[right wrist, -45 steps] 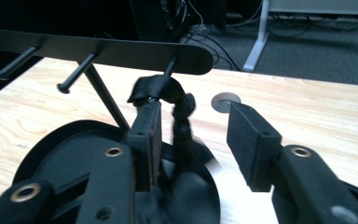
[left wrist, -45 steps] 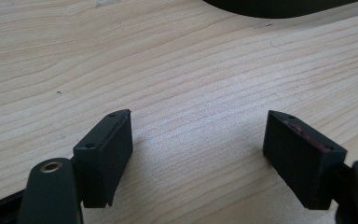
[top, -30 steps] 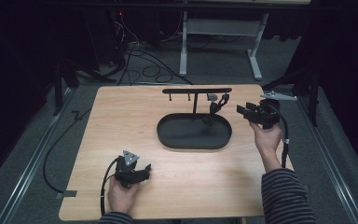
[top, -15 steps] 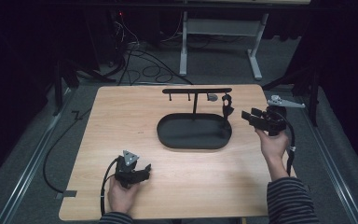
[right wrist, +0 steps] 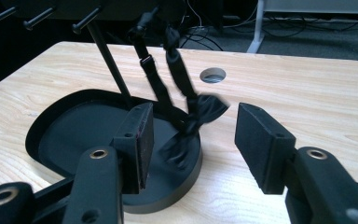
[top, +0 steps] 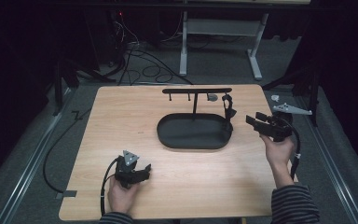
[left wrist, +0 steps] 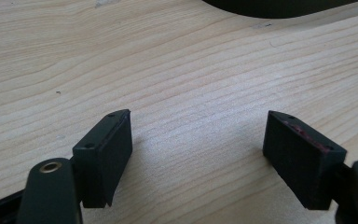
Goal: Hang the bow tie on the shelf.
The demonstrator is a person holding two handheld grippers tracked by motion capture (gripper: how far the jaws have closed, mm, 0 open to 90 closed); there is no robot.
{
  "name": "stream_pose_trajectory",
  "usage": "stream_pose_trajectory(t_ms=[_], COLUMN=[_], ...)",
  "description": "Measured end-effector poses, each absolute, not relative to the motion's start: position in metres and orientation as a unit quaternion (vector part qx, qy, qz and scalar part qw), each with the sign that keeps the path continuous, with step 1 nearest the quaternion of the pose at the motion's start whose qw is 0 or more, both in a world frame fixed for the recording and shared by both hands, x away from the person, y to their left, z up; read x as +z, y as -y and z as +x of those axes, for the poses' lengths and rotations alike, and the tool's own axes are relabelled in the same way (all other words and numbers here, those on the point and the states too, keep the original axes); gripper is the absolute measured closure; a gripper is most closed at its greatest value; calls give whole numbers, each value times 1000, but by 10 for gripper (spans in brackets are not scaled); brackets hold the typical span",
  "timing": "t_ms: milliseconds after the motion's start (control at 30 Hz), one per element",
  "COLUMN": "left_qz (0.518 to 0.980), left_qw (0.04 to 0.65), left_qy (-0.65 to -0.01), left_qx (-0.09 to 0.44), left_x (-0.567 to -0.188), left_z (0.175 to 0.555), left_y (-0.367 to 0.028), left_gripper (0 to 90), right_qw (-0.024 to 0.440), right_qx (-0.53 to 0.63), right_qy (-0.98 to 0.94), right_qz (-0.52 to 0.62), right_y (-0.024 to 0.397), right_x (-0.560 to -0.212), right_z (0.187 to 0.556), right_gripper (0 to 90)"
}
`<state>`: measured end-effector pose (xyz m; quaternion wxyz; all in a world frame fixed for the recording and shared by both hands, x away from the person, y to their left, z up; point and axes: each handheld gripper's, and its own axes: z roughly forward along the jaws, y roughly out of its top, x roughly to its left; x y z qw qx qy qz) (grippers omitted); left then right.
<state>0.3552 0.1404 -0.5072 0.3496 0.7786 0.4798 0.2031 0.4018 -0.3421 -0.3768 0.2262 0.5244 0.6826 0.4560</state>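
Note:
A black stand has an oval tray base (top: 168, 135) and a top bar (top: 196, 90) with pegs. It stands at the table's middle back. A black bow tie (top: 227, 109) hangs by its strap from the peg at the bar's right end, its bow low over the tray's right rim. My right gripper (top: 252, 120) is just right of it, pointing left. Its jaws have just been opening and hold nothing. In the right gripper view the bow tie (right wrist: 200, 112) dangles a little beyond my right gripper (right wrist: 194, 112). My left gripper (top: 145, 170) rests open at the front left, over bare wood (left wrist: 198, 119).
A round hole (top: 212, 97) is cut in the tabletop behind the stand. Other pegs (right wrist: 86, 21) on the bar are bare. Cables (top: 140, 60) and a white desk frame (top: 256, 46) lie on the floor past the far edge.
My right gripper has drawn back to the right and slightly nearer, away from the stand. The bow tie has settled to hang from its peg. The left hand stayed put.

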Motion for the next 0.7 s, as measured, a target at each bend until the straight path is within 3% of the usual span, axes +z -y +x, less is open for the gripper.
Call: stream_pose_trajectory(t_ms=[700], left_qz=[779], left_qw=[350], left_qy=[-480], left_qx=[203], left_x=[-507], left_z=[355], left_y=[-140], left_gripper=[243], right_qw=[237], right_qx=[466], right_qy=[-685], right_qz=[508], right_y=[344], right_x=[-377], right_z=[371], right_gripper=[477])
